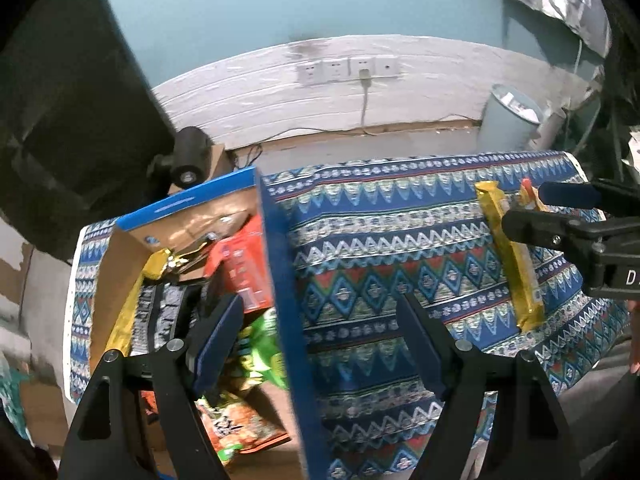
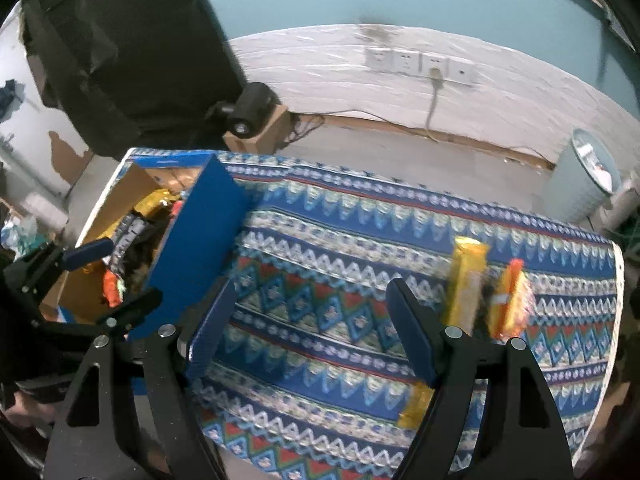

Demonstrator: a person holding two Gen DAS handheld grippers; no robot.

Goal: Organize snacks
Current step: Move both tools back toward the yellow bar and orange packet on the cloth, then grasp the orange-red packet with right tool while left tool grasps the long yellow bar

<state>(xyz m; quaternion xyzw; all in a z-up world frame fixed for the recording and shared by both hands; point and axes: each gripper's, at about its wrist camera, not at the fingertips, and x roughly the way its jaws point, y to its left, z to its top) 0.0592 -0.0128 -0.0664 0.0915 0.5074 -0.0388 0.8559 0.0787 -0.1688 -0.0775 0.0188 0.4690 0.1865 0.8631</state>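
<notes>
Left claw [image 1: 316, 344] gapes wide, straddling the blue box [image 1: 280, 280] wall, snacks piled inside. Right claw [image 2: 308, 332] spread too, nothing gripped, above the patterned counter [image 2: 340, 240]. Only the right view shows a third yellow bar [image 2: 416, 406] near the counter's front edge; the long yellow bar [image 2: 464, 284] and orange packet [image 2: 510, 300] lie side by side.

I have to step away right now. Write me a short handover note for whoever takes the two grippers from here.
Left gripper: open, empty, astride the blue side wall of the cardboard box.
Right gripper: open, empty, above the patterned tablecloth, facing the loose snacks.
Done: several snack packs already lie in the box.
Left: a long yellow pack and an orange pack side by side on the cloth, plus another yellow pack partly hidden by the right gripper's finger. Move these into the box.
</notes>
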